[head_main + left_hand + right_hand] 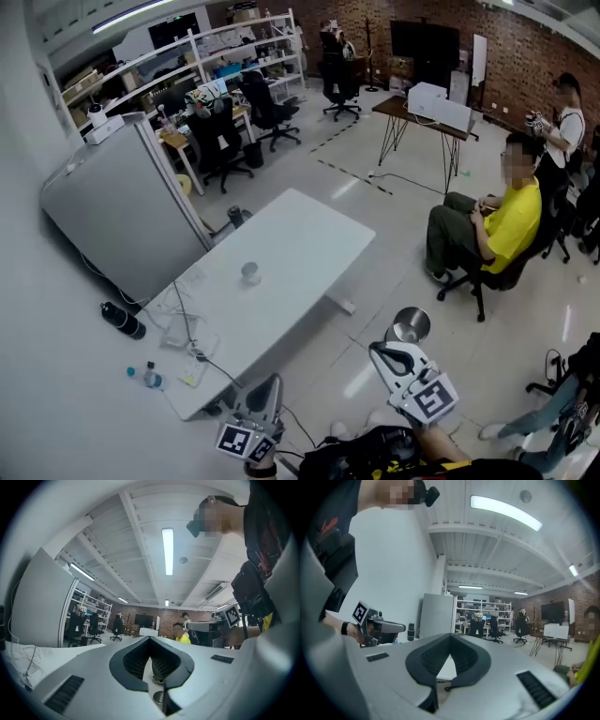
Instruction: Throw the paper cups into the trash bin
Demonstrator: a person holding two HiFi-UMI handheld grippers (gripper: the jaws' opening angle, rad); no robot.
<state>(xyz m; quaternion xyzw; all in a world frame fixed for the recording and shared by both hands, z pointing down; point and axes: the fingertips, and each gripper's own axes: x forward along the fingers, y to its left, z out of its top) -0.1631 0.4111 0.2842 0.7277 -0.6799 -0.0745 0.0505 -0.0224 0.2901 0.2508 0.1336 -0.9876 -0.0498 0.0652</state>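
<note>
Office floor held a long white surface [300, 234], and one paper cup [250, 273] stood near its middle. Past its near edge, the left gripper [270, 382] and right gripper [377, 350] had their fingers closed together, empty. A metal trash bin [410, 325] stood just beside the right gripper.

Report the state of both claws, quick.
Left claw: closed, tips together, holding nothing.
Right claw: closed, tips together, holding nothing.

An office, shown by swivel chairs [272, 114], stocked shelving [246, 39] and desks [392, 106].
</note>
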